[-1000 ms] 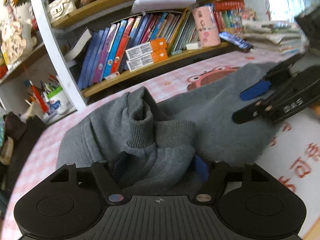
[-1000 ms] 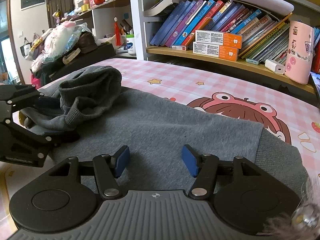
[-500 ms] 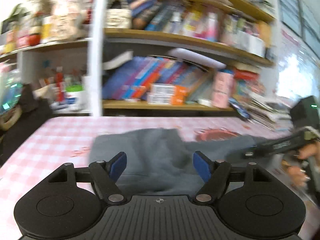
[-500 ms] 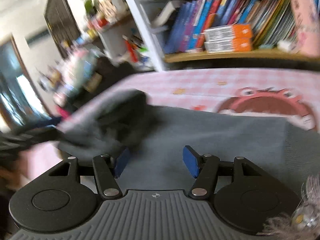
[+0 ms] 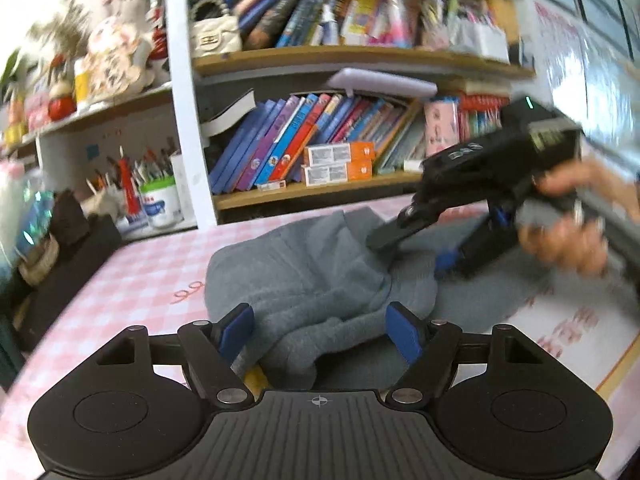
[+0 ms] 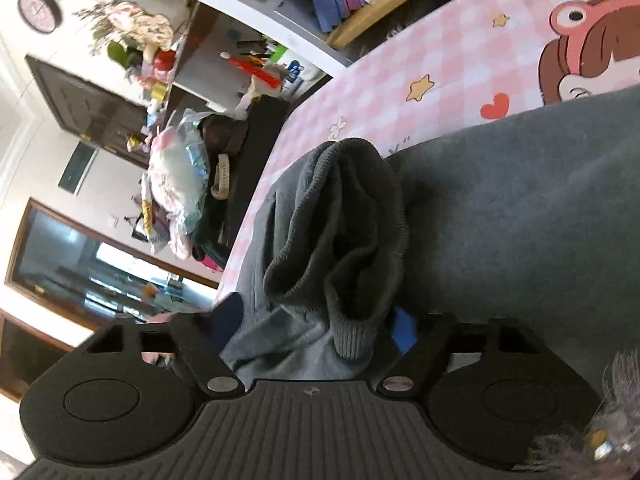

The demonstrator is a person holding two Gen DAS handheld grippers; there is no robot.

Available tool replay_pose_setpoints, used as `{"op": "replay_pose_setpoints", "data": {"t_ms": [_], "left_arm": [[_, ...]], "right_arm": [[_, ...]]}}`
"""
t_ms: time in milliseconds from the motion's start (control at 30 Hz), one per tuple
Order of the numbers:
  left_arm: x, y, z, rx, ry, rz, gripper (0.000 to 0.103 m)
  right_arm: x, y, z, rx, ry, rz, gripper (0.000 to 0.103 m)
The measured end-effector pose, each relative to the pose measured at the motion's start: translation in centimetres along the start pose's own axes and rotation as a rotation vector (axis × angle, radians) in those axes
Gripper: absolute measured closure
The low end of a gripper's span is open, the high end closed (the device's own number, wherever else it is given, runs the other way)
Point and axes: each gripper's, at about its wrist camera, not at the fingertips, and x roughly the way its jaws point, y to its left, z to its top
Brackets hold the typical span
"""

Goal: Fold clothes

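Observation:
A grey sweatshirt [image 5: 320, 272] lies bunched on the pink checked table; in the right wrist view [image 6: 520, 216] its body spreads flat to the right. My left gripper [image 5: 320, 330] is open and empty, its blue pads on either side of a fold at the near edge. My right gripper [image 6: 316, 322] is rolled on its side and open, its pads on either side of the ribbed cuff [image 6: 344, 240] of a bunched sleeve. It also shows in the left wrist view [image 5: 472, 236], held by a hand above the cloth.
A bookshelf [image 5: 320, 188] with books and boxes stands along the table's far edge. A pen cup [image 5: 160, 200] and clutter sit at the left. A cartoon print [image 6: 580, 56] marks the tablecloth [image 6: 400, 92] beyond the sweatshirt.
My left gripper let go of the sleeve and pulled back. My right gripper swung over to the bunched sleeve and rolled sideways, its pads now around the cuff.

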Motion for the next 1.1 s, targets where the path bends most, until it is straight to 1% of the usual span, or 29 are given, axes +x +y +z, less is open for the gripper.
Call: {"op": "replay_pose_setpoints", "data": {"t_ms": [33, 67, 100, 133, 167, 200, 233, 267, 300, 333, 367, 400, 433, 467, 533, 633, 667, 733, 767, 800, 833, 867, 900, 933, 967, 1033, 1067, 1100], "left_arm": [[0.0, -0.3, -0.1, 0.032, 0.008, 0.019, 0.029], [-0.1, -0.5, -0.3, 0.07, 0.016, 0.043, 0.03], [-0.1, -0.5, -0.4, 0.092, 0.025, 0.067, 0.037], [-0.1, -0.3, -0.5, 0.102, 0.035, 0.1, 0.05], [-0.2, 0.0, -0.6, 0.111, 0.046, 0.132, 0.057], [-0.4, 0.6, -0.6, 0.093, 0.046, 0.144, 0.064], [-0.6, 1.1, -0.7, 0.063, 0.041, 0.128, 0.064], [-0.8, 1.6, -0.7, 0.035, 0.035, 0.112, 0.064], [-1.0, 1.5, -0.6, 0.038, 0.03, 0.099, 0.064], [-1.1, 1.4, -0.6, 0.042, 0.025, 0.085, 0.064], [-1.2, 1.4, -0.5, 0.045, 0.02, 0.072, 0.064], [-1.4, 1.2, -0.3, 0.05, 0.014, 0.06, 0.064], [-1.6, 1.1, -0.1, 0.055, 0.008, 0.049, 0.064], [-1.8, 1.0, 0.1, 0.059, 0.001, 0.038, 0.063], [-2.3, 1.6, 0.6, 0.019, -0.023, -0.01, 0.063], [-3.4, 2.4, 1.4, -0.054, -0.082, -0.105, 0.063], [-3.8, 2.6, 1.8, -0.063, -0.105, -0.129, 0.063], [-4.2, 2.9, 2.3, -0.074, -0.139, -0.141, 0.063], [-4.1, 3.1, 2.5, -0.085, -0.145, -0.139, 0.064], [-3.8, 3.2, 2.6, -0.095, -0.146, -0.131, 0.064], [-3.3, 3.3, 2.6, -0.102, -0.138, -0.12, 0.065], [-2.6, 3.3, 2.6, -0.109, -0.123, -0.112, 0.068], [-1.9, 3.4, 2.5, -0.116, -0.107, -0.104, 0.073], [-1.3, 3.4, 2.2, -0.126, -0.084, -0.105, 0.076], [-0.7, 3.5, 1.7, -0.136, -0.049, -0.106, 0.077], [0.4, 3.7, 0.7, -0.156, 0.022, -0.108, 0.082], [0.9, 3.7, -0.1, -0.159, 0.056, -0.116, 0.082], [0.9, 3.7, -0.6, -0.167, 0.063, -0.122, 0.082]], "right_arm": [[-0.2, 0.3, -0.1, -0.006, -0.003, 0.0, 0.071], [-0.7, 0.7, -0.2, -0.018, -0.014, 0.021, 0.077], [-1.4, 1.2, -0.4, -0.028, -0.029, 0.062, 0.079], [-2.2, 1.4, -0.7, -0.018, -0.042, 0.103, 0.081], [-3.0, 1.3, -0.9, -0.002, -0.055, 0.143, 0.082], [-3.7, 1.3, -1.2, 0.015, -0.067, 0.183, 0.082], [-3.6, 0.9, -1.3, 0.02, -0.054, 0.159, 0.082], [-3.1, 0.4, -1.5, 0.022, -0.031, 0.115, 0.082], [-2.7, -0.2, -1.6, 0.024, -0.01, 0.071, 0.082], [-2.8, -0.1, -1.7, 0.0, -0.015, 0.05, 0.08], [-3.1, 0.2, -1.8, -0.032, -0.028, 0.036, 0.074], [-3.4, 0.6, -1.9, -0.064, -0.042, 0.022, 0.073], [-3.7, 0.9, -2.0, -0.096, -0.056, 0.008, 0.069], [-3.9, 1.2, -2.1, -0.128, -0.07, -0.006, 0.06], [-4.5, 1.9, -2.3, -0.191, -0.097, -0.034, 0.055], [-5.3, 2.9, -2.6, -0.287, -0.138, -0.077, 0.054], [-5.7, 3.6, -2.7, -0.333, -0.162, -0.089, 0.055], [-6.1, 5.0, -2.9, -0.441, -0.221, -0.119, 0.059], [-5.9, 5.6, -2.9, -0.491, -0.245, -0.13, 0.066], [-5.4, 6.0, -2.9, -0.526, -0.251, -0.131, 0.07], [-4.8, 6.4, -2.8, -0.556, -0.251, -0.13, 0.078], [-4.3, 6.8, -2.7, -0.587, -0.25, -0.128, 0.083], [-3.3, 6.7, -2.6, -0.604, -0.234, -0.145, 0.085], [-2.3, 6.5, -2.5, -0.617, -0.213, -0.168, 0.089], [-1.3, 6.0, -2.5, -0.623, -0.191, -0.21, 0.09], [-0.4, 4.1, -2.5, -0.592, -0.146, -0.28, 0.091], [-0.2, 3.0, -2.4, -0.564, -0.135, -0.298, 0.09], [-0.4, 2.0, -2.3, -0.531, -0.138, -0.295, 0.088]]}}
